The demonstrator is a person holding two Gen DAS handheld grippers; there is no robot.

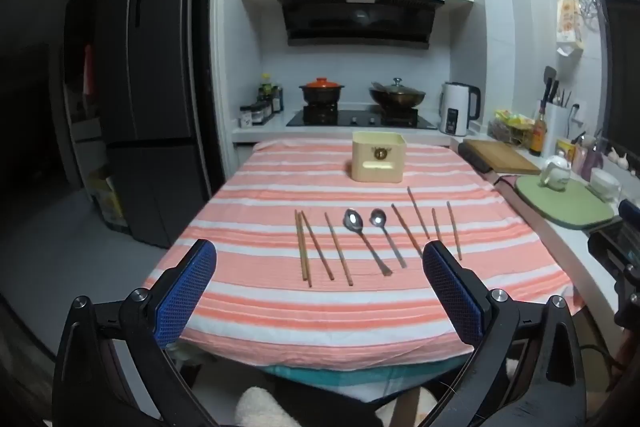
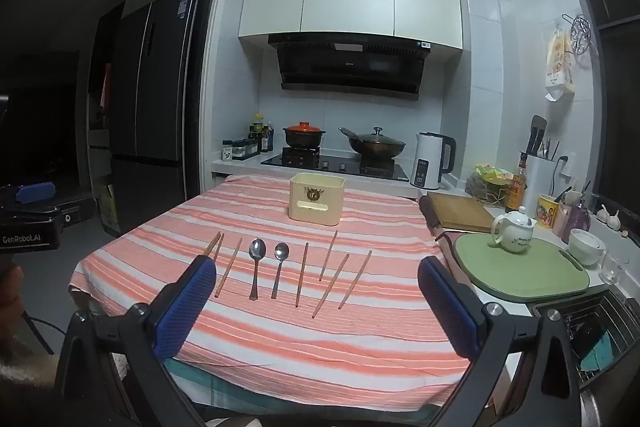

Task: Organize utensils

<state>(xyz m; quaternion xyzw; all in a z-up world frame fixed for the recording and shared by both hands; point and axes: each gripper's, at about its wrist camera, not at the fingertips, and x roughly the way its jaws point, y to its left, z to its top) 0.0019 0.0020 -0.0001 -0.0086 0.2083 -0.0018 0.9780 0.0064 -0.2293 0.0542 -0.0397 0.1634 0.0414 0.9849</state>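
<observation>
Since every utensil lies flat on the striped cloth of the counter [image 1: 248,311] and the cream holder box [image 1: 378,163] stands apart behind them with nothing visibly in it, the organizing looks not yet begun; I judge all of it is left to do. Both claws hang above the counter's near edge, touching nothing: the left claw [image 1: 320,291] has its blue pads spread wide and released, and the right claw [image 2: 316,301] is likewise spread, with nothing between its fingers. Counted from the left wrist view, there are two metal spoons, a larger spoon [image 1: 362,233] and a smaller spoon [image 1: 386,231], side by side in the middle of the row, bowls toward the box. There are eight wooden chopsticks: four to the left of the spoons, of which a close pair [image 1: 303,253] nearly touch, then two single sticks [image 1: 328,247], and four to the right [image 1: 430,223], loosely fanned, one partly hidden behind the claw's finger. One holder box only. Presumably spoons and chopsticks must each be lifted and stood in it.
</observation>
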